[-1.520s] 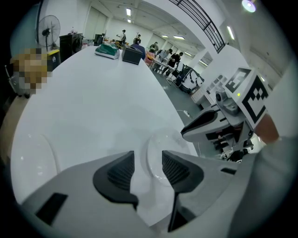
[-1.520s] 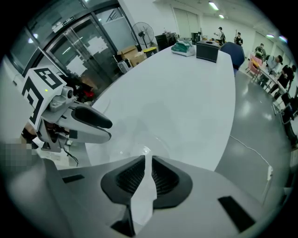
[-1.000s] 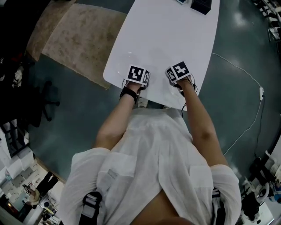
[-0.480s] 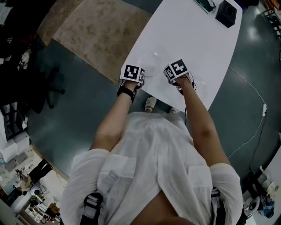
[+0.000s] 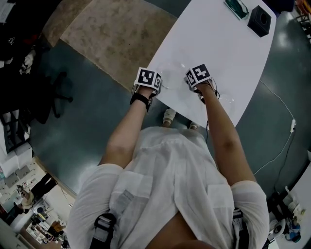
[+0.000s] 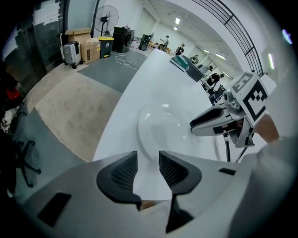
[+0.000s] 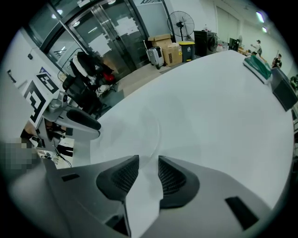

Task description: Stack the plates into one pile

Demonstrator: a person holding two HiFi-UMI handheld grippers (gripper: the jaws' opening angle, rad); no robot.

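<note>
A clear, pale plate [image 5: 172, 74] lies on the white table [image 5: 218, 44] near its front end, between my two grippers. In the left gripper view the plate [image 6: 163, 130] has its near rim between the jaws of my left gripper [image 6: 148, 160], whose pads stand off it. The jaws have just been opening. My right gripper [image 7: 148, 162] straddles the opposite rim of the plate [image 7: 135, 128] the same way, jaws just opened and not pressing. In the head view my left gripper [image 5: 148, 80] and right gripper [image 5: 199, 77] point steeply down. A second plate's faint rim [image 5: 226, 99] shows further right.
A black box [image 5: 259, 20] and a flat green thing [image 5: 236, 8] sit at the table's far end. A brown rug [image 5: 116, 34] lies on the floor to the left, a cable [image 5: 279, 112] to the right. The table's edge runs just beside my left gripper.
Both grippers have shifted toward the table's left edge and dropped slightly. The plate now shows on the table between them.
</note>
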